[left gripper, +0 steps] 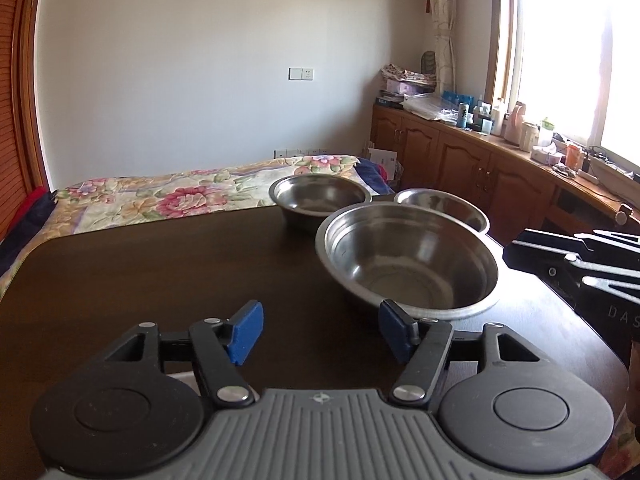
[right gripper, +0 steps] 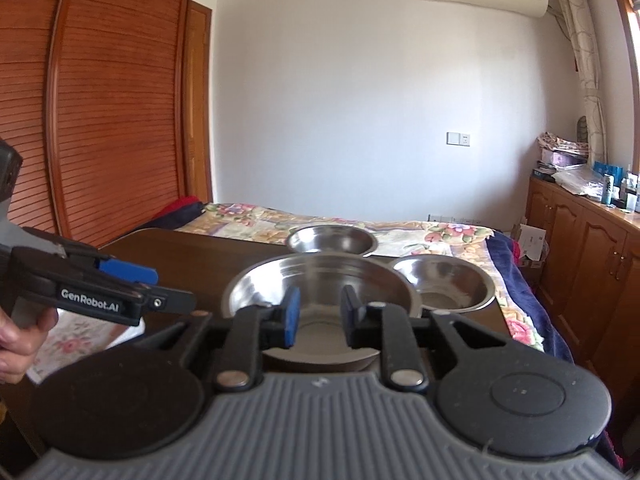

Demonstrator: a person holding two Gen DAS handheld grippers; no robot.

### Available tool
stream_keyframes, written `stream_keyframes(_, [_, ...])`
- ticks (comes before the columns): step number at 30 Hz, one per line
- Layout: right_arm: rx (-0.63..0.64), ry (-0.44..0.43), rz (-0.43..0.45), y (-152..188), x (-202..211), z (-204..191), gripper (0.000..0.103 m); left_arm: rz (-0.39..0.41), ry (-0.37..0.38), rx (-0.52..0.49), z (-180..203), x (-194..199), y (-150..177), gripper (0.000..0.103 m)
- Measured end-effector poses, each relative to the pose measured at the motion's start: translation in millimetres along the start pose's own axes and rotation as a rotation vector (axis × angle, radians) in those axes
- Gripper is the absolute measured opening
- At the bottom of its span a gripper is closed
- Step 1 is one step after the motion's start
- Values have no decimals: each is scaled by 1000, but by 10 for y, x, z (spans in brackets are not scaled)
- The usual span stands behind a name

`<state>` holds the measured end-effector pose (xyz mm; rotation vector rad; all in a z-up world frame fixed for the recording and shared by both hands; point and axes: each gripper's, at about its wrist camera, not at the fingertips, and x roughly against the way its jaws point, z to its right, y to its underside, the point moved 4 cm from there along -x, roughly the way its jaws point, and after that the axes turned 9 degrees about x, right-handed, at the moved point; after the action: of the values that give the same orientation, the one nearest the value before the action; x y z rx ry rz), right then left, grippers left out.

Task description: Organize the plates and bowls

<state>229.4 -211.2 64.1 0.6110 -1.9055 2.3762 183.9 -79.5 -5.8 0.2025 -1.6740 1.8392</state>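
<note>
With three steel bowls unstacked on the tabletop (left gripper: 160, 264), left gripper (left gripper: 320, 330) fingers gape wide, empty; right gripper (right gripper: 318, 316) half-open, straddling big bowl (right gripper: 320, 284) near rim, likely lining up a grasp.

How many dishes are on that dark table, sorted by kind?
Large steel bowl: 1
Smaller steel bowls: 2, the far one and the one on the right
Plates: 0 in view
Total: 3 dishes, all on the table, none stacked.

Left tongs (right gripper: 132, 280) read "GenRobot.AI" (right tongs (left gripper: 580, 264): "DAS").
</note>
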Motion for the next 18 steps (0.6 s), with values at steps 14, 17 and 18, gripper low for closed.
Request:
stream_keyframes(14, [-72,21,10,121,-284,333,68,-9,-5,32,103,-382,-77,85])
stream_keyframes(17, [-84,28,1,160,-365,399,75,-17,0,40,103,-443,-80,86])
stream_keyframes(18, [-87,30,-2,171,-385,423,76,-20,2,42,97,-459,-86,86])
